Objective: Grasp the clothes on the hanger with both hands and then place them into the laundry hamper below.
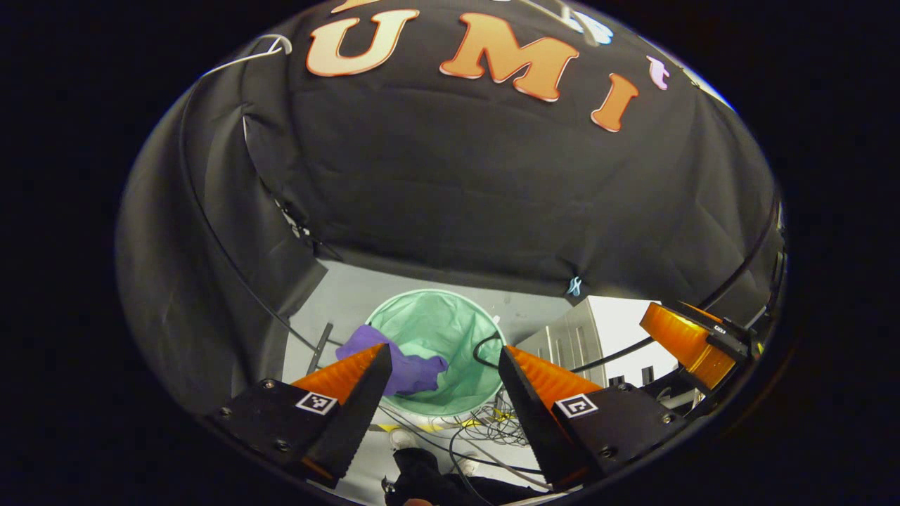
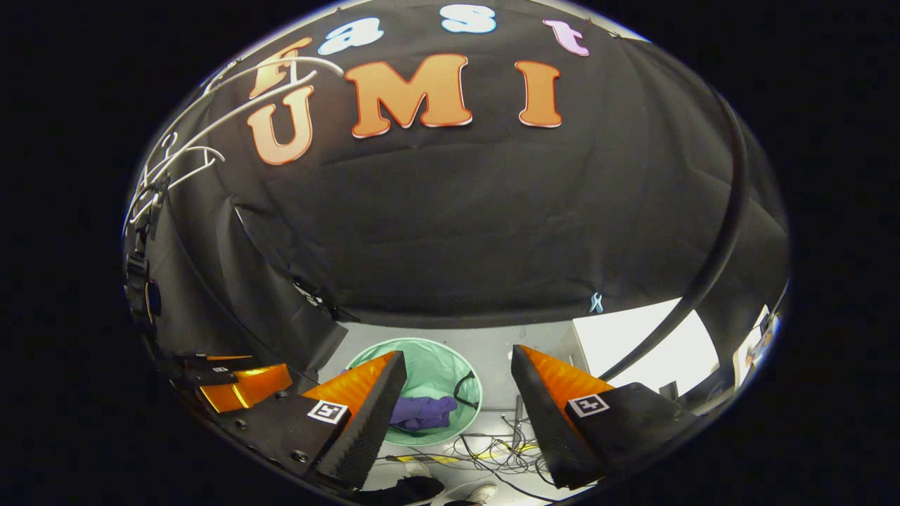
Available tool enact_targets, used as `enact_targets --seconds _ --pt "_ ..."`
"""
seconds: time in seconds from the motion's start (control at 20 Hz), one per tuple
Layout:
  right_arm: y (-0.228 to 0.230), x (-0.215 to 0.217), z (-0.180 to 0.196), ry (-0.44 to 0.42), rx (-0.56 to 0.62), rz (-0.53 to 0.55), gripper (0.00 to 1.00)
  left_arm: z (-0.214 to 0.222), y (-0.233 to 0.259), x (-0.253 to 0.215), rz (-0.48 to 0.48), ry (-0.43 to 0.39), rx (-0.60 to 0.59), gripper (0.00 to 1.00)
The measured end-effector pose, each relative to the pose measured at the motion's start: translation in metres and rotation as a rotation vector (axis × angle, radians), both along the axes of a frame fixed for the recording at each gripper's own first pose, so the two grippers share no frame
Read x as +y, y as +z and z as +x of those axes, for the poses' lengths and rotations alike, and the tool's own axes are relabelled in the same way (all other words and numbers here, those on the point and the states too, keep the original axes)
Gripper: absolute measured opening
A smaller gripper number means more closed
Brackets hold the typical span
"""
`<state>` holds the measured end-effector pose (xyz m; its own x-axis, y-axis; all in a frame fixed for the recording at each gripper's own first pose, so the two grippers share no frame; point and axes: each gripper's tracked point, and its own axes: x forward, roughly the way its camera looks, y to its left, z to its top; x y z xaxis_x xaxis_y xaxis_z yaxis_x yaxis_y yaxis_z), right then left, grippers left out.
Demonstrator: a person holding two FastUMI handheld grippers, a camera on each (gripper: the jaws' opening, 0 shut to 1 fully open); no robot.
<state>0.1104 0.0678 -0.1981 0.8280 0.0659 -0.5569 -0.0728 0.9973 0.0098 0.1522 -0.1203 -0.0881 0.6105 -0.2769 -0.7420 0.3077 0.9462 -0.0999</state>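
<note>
Lying inside the laundry hamper (image 1: 450,330), the purple garment (image 1: 401,362) rests against the near-left part of the hamper's green mesh wall, crumpled in a heap. In the right gripper view the same garment (image 2: 422,412) lies low in the hamper (image 2: 439,369), toward its near side. The hamper is round and stands on the pale floor (image 1: 351,295), below the black cloth wall.

The left gripper (image 1: 443,369) hangs above the hamper with its fingers set wide apart; nothing is between them, and the hamper and the garment are seen through the gap. The right gripper (image 2: 457,376) also stands wide and holds nothing. In the left gripper view the right gripper (image 1: 692,344) is seen at the right edge.

A white hanger (image 2: 211,133) hangs high at the left in the right gripper view, bare of clothes. Near the hamper, thin cables (image 1: 485,422) lie tangled on the floor, and a pale cabinet (image 1: 569,337) stands to the right of the hamper.
</note>
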Motion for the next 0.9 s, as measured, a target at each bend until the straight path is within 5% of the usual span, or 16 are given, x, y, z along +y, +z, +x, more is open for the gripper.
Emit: enact_targets --seconds 0.9 --pt "0.195 -0.078 -0.111 0.103 -0.369 0.045 1.0 -0.091 0.213 -0.06 -0.166 0.024 -0.482 0.97"
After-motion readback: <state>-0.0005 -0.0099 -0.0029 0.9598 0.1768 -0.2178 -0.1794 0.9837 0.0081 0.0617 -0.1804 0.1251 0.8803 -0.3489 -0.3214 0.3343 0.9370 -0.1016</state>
